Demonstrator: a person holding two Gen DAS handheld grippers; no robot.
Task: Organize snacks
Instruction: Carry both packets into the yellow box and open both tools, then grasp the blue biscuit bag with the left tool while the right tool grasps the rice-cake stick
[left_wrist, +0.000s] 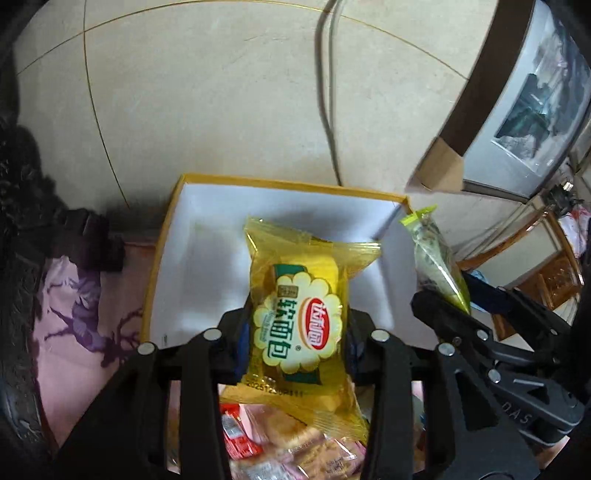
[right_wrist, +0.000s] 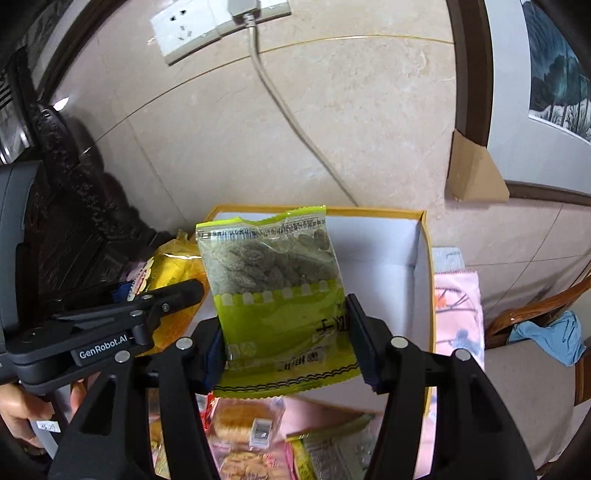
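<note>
Landmark: the yellow-rimmed box (left_wrist: 173, 236) with its white inside, standing open against the tiled wall (left_wrist: 221, 92) — everything here is placed from it.
Left gripper (left_wrist: 295, 332): its fingers (left_wrist: 231, 343) sit on either side of the yellow bread packet (left_wrist: 299, 314), pads against the wrapper at mid-height, roughly half spread, and the packet stands upright between them.
Bread packet position: over the near half of the box, its top seal reaching toward the back wall of the box.
Right gripper (right_wrist: 288, 332): fingers (right_wrist: 360, 339) closed on a green seed packet (right_wrist: 273, 280), about half spread; the clear upper part shows dark seeds, the lower part is solid green with print.
Seed packet position: upright above the box's near edge in the right wrist view; in the left wrist view it is at the box's right-hand corner (left_wrist: 436, 258).
The two grippers: side by side over the box, the bread to the left of the seeds.
Loose snacks (right_wrist: 240, 428): a pile of wrapped biscuits and a red sachet in front of the box, on the pink patterned cloth (left_wrist: 81, 332) — still outside it.
Box interior: white floor and walls show behind both packets.
Behind the box: a grey cable (right_wrist: 280, 110) runs down the wall from a socket plate (right_wrist: 184, 29).
Person: a hand (right_wrist: 22, 410) grips the left gripper's handle, seen low at the left of the right wrist view.
</note>
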